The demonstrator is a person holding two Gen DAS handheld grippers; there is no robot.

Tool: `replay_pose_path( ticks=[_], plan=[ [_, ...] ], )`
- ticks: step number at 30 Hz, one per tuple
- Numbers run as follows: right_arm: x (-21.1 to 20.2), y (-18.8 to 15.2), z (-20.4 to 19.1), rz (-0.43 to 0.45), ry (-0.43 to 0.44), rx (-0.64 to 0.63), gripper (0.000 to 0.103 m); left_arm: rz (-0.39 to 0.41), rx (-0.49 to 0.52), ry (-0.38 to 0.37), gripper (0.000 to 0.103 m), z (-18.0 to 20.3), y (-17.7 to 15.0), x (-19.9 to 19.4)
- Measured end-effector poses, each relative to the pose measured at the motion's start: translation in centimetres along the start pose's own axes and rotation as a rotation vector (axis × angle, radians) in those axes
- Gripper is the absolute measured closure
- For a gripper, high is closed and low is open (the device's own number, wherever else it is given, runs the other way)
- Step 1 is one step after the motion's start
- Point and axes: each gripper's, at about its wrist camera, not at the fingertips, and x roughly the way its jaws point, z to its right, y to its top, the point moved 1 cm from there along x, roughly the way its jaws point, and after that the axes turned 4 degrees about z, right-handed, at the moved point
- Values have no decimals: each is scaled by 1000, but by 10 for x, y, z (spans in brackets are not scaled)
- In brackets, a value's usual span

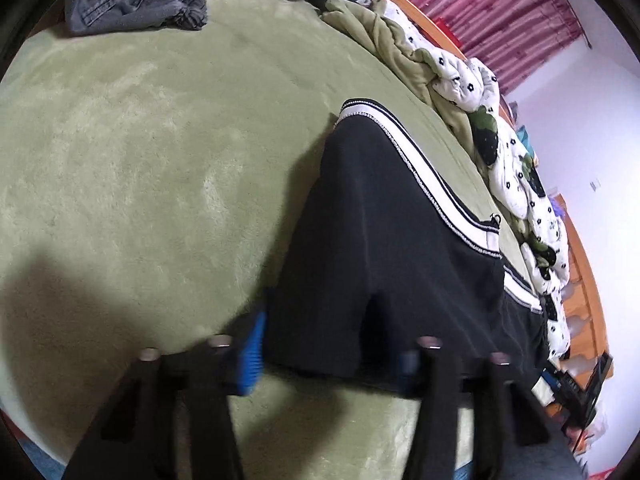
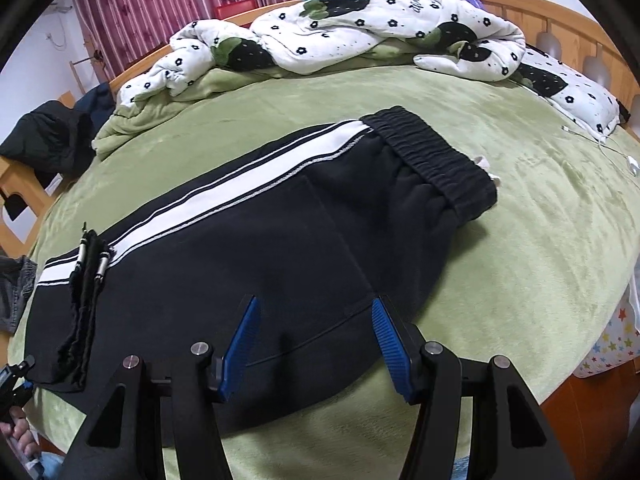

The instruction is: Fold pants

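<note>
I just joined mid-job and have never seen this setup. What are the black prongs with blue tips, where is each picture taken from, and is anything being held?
There is no robot: a person holds a pair of tongs in each hand, each with a camera looking along its fingers. One picture is from the left tongs, the other from the right tongs. Black pants with a white side stripe lie on a green blanket covering a bed, a flowered quilt bunched behind. The right tongs are open over the pants' near edge, gripping nothing. The left tongs look open around the pants' end, one blue pad hidden by cloth.
</note>
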Motion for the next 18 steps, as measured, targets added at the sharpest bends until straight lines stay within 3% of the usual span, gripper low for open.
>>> replay_pose_path(
  ticks=[2, 5, 7, 12, 18],
  plan=[
    [-3, -2, -1, 7, 5, -8, 47, 19, 30, 15, 83, 10, 2, -5],
    [-7, -3, 3, 21, 3, -22, 47, 76, 166, 99, 87, 48, 6, -18],
    [-11, -2, 9, 32, 8, -34, 47, 120, 241, 104, 88, 81, 9, -27],
    [-18, 3, 26, 51, 5, -65, 47, 169, 383, 14, 88, 173, 7, -36],
    [-33, 8, 60, 88, -11, -76, 47, 116, 533, -110, 89, 281, -31, -3]
  ],
)
